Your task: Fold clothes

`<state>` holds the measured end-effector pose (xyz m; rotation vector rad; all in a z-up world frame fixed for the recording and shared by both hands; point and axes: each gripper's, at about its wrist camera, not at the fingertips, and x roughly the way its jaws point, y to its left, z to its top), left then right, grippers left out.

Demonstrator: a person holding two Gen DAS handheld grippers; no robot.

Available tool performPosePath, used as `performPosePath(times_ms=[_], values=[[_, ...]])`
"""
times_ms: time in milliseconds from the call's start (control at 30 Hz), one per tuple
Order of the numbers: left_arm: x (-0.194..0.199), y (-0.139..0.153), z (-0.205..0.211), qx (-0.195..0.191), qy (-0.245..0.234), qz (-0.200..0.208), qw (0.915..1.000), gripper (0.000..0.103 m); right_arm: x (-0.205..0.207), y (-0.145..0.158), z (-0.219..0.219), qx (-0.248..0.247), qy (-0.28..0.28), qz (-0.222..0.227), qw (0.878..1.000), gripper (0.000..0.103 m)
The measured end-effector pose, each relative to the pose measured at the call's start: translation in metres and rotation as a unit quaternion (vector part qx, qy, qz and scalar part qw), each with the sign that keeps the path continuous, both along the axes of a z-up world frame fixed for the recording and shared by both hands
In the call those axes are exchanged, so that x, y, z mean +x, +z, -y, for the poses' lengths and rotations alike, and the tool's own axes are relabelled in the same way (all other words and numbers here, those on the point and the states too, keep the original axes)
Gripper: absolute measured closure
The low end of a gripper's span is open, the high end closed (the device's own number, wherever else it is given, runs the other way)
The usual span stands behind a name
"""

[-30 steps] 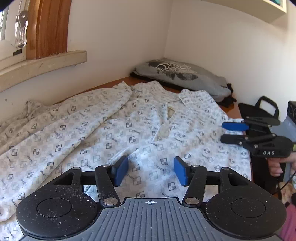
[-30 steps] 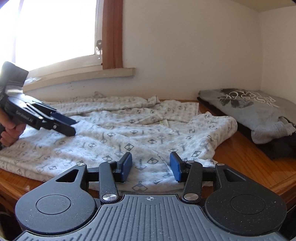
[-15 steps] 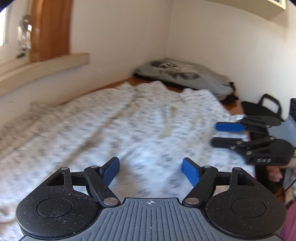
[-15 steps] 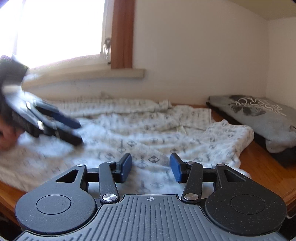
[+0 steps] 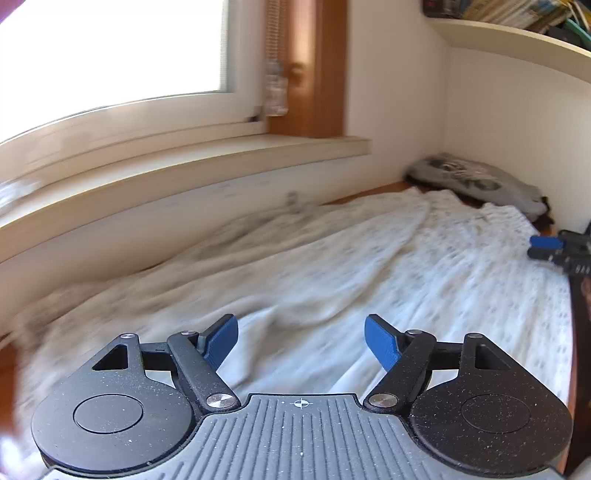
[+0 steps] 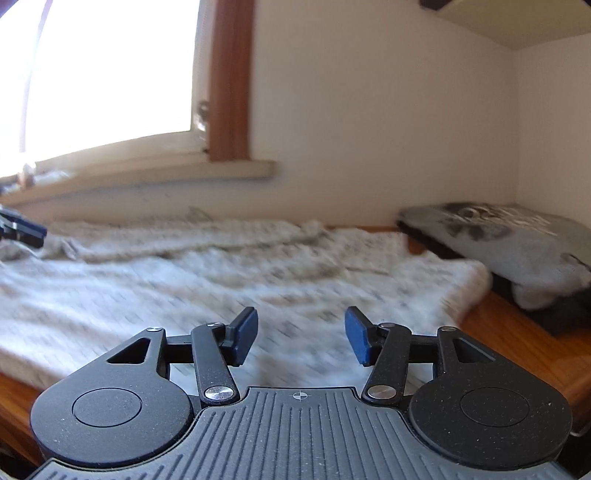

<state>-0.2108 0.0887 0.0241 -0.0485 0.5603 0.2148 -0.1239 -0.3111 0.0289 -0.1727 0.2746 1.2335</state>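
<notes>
A white shirt with a small checked print [image 5: 332,273] lies spread and rumpled over a wooden table [image 6: 517,332]; both views are blurred. My left gripper [image 5: 301,341] hovers above the shirt's near part, open wide, nothing between its blue pads. My right gripper [image 6: 301,338] hangs over the shirt [image 6: 221,280] near its front edge; its jaws are opening and nothing is between them. The right gripper [image 5: 550,249] also shows at the right edge of the left wrist view. The left gripper [image 6: 22,230] shows at the far left of the right wrist view.
A folded grey printed garment [image 6: 517,236] on dark clothes lies in the far right corner. A window sill [image 5: 184,173] runs along the wall behind the table. A shelf with books [image 5: 517,29] hangs high on the right wall.
My left gripper has swung quickly to the left across the shirt and opened wider. The right gripper stayed nearly in place and its jaws have spread apart.
</notes>
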Motion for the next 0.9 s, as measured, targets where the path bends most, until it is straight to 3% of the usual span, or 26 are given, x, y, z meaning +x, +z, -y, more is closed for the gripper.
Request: performPosePath(times_ms=[133, 300, 400, 633, 767, 900], values=[[-0.031, -0.006, -0.014, -0.003, 0.020, -0.010, 0.9998, 0.024, -0.026, 0.025, -0.027, 0.010, 0.037, 0.015, 0.999, 0.042], [-0.042, -0.013, -0.018, -0.032, 0.023, -0.029, 0.9988, 0.024, -0.065, 0.058, -0.076, 0.021, 0.100, 0.023, 0.995, 0.030], [-0.042, -0.015, -0.008, -0.013, 0.024, -0.050, 0.9984, 0.024, -0.086, 0.068, -0.108, 0.009, 0.126, 0.029, 0.992, 0.024], [-0.055, -0.015, -0.001, -0.026, 0.039, -0.047, 0.9978, 0.023, -0.109, 0.061, -0.160, -0.035, 0.176, 0.013, 0.984, 0.017], [-0.056, -0.013, -0.003, -0.045, 0.033, -0.040, 0.9976, 0.013, -0.105, 0.046, -0.173, -0.070, 0.185, -0.015, 0.980, 0.016], [-0.058, -0.008, -0.016, -0.078, 0.024, -0.021, 0.9964, 0.005, -0.093, 0.037, -0.182, -0.097, 0.178, -0.047, 0.978, 0.003]])
